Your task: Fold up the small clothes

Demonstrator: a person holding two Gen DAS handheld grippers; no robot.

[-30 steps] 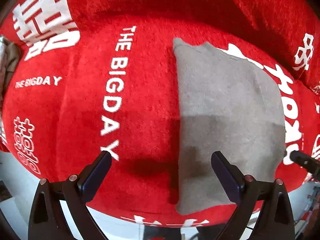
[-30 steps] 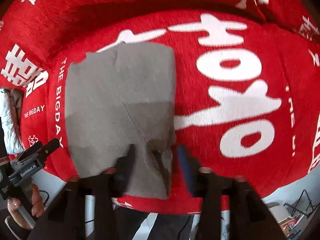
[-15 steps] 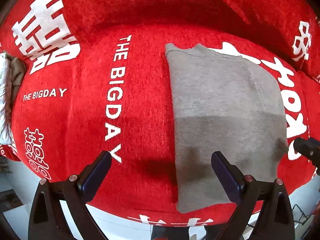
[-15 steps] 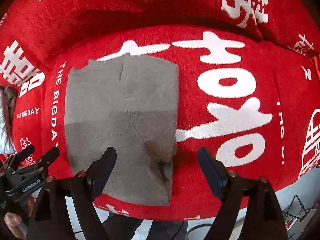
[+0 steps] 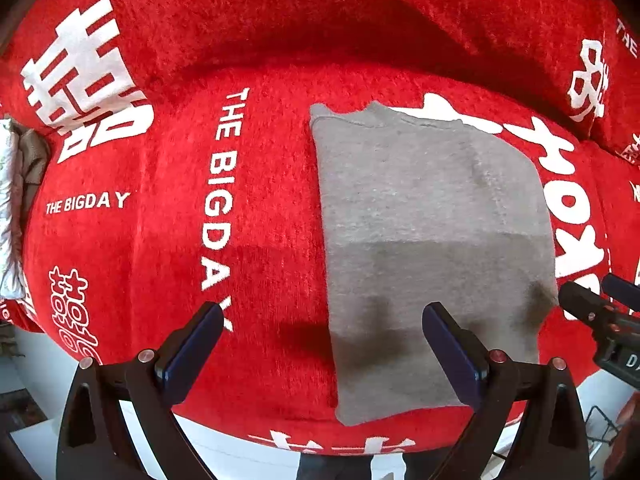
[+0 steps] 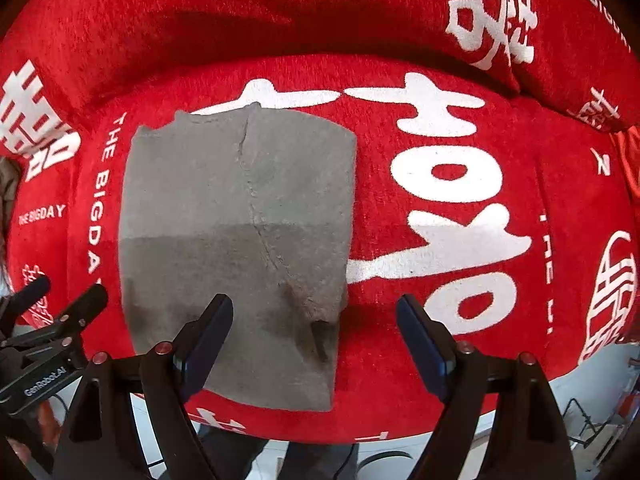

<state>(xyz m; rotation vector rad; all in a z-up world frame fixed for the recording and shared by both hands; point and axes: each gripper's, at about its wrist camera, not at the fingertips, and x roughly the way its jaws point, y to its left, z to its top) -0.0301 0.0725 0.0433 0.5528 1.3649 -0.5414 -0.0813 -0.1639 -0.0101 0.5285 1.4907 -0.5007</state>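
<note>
We find no container in either view. The task's thing, a folded grey garment (image 5: 432, 248), lies flat on a red plush cover (image 5: 160, 240) printed with white characters and the words "THE BIGDAY". In the left wrist view it fills the centre right of the frame; in the right wrist view (image 6: 236, 240) it sits centre left. A seam or fold line runs down its middle in the right wrist view, and a small pucker stands near its lower right corner. The lower half of the cloth lies in shadow.

The left gripper (image 5: 322, 344) hangs over the cover with its fingers spread wide and nothing between them: the left finger is over bare red plush, the right finger over the garment's lower part. We cannot tell whether either tip touches the fabric. The right gripper (image 6: 314, 332) also has its fingers spread wide and grips nothing; its left finger is over the garment's lower edge, its right finger over the red cover beside it.

Each gripper appears at the other's frame edge: the right one at the lower right of the left wrist view, the left one at the lower left of the right wrist view. A pale and brown bundle of cloth (image 5: 16, 208) lies at the far left edge. Nothing lies on top of the garment.
</note>
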